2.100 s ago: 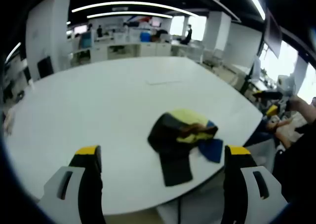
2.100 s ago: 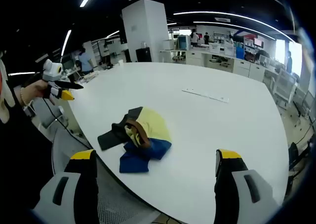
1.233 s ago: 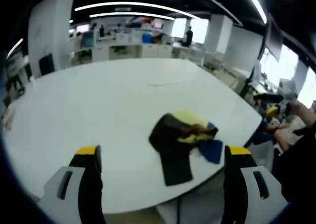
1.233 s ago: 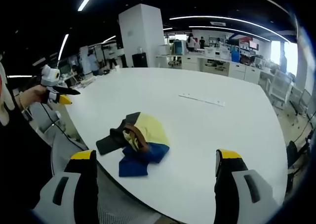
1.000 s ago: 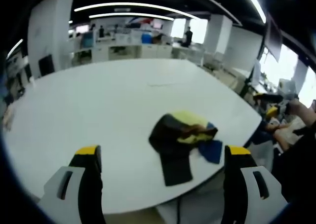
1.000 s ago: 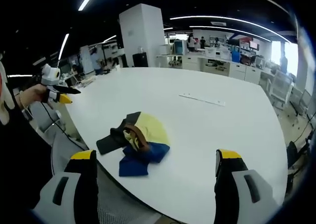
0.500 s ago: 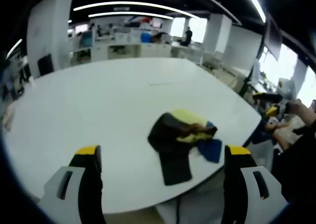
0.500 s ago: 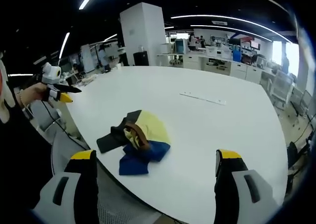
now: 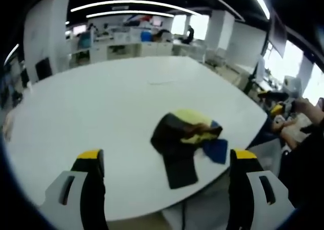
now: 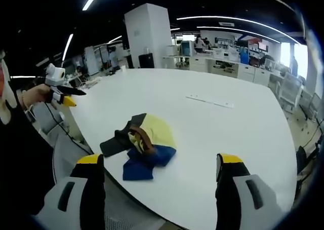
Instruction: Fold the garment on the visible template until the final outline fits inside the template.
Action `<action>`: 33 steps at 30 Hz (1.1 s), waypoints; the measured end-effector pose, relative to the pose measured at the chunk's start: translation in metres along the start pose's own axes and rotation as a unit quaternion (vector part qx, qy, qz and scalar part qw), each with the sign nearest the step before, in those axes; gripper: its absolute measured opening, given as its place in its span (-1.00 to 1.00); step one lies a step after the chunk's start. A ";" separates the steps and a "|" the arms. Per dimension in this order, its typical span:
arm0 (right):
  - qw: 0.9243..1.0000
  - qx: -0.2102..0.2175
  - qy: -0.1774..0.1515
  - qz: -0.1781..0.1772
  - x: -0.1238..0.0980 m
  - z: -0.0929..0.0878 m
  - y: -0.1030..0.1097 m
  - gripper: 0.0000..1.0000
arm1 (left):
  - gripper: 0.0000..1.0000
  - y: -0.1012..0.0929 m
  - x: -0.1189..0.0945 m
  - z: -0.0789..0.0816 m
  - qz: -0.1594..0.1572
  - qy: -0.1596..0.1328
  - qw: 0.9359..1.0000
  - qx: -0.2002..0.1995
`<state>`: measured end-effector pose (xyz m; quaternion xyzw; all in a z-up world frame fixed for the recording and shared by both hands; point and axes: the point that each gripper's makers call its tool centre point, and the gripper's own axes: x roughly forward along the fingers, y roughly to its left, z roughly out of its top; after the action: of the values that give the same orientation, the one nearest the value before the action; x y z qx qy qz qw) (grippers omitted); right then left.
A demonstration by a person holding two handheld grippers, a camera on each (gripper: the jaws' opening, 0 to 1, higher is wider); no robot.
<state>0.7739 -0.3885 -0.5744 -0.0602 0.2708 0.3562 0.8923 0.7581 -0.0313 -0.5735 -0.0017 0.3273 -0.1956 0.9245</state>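
Near the front edge of a big white table (image 9: 91,108), a crumpled garment (image 9: 185,136): black, yellow and blue cloth bunched in a heap, one black flap trailing toward the table's edge, a blue corner sticking out on the right in the left gripper view. Lying alone on the bare tabletop, touched by neither gripper.

Low in the left gripper view, the left gripper (image 9: 166,164): yellow-tipped jaws spread wide apart, nothing between them, held off the near edge of the table and well short of the cloth. Far right in the same view, a hand (image 9: 298,113) with the other gripper.

Low in the right gripper view, the right gripper (image 10: 158,168): jaws likewise set wide apart and holding nothing, hanging over the table's near rim. Same heap of cloth (image 10: 143,144) between and beyond the jaws, yellow part on the far side, blue part nearest, black flap to the left. Farther out on the tabletop, a thin pale strip (image 10: 210,101), well apart from the garment. At the far left, a hand (image 10: 35,96) gripping the other tool, clear of the table.

Beyond the table, an open office: a white pillar (image 10: 147,35), desks and long ceiling lights (image 9: 126,4).
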 end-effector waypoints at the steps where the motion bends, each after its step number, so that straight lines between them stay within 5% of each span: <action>1: 1.000 -0.001 0.002 0.001 0.000 -0.001 0.000 0.79 | 0.95 -0.001 0.001 0.000 -0.002 0.001 1.000 0.003; 7: 1.000 -0.019 0.006 0.011 0.005 -0.005 0.003 0.68 | 0.69 -0.007 0.011 -0.001 -0.029 0.017 0.999 0.041; 17: 0.997 -0.058 0.021 0.046 0.034 -0.020 0.003 0.27 | 0.42 -0.023 0.043 0.000 -0.083 0.048 0.988 0.125; 33: 0.992 -0.081 0.040 0.087 0.071 -0.025 0.007 0.10 | 0.15 -0.033 0.091 0.000 -0.128 0.084 0.969 0.193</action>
<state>0.8008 -0.3477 -0.6323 -0.1227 0.2812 0.4505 0.8384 0.8109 -0.0946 -0.6242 0.1516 0.3568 -0.3711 0.8438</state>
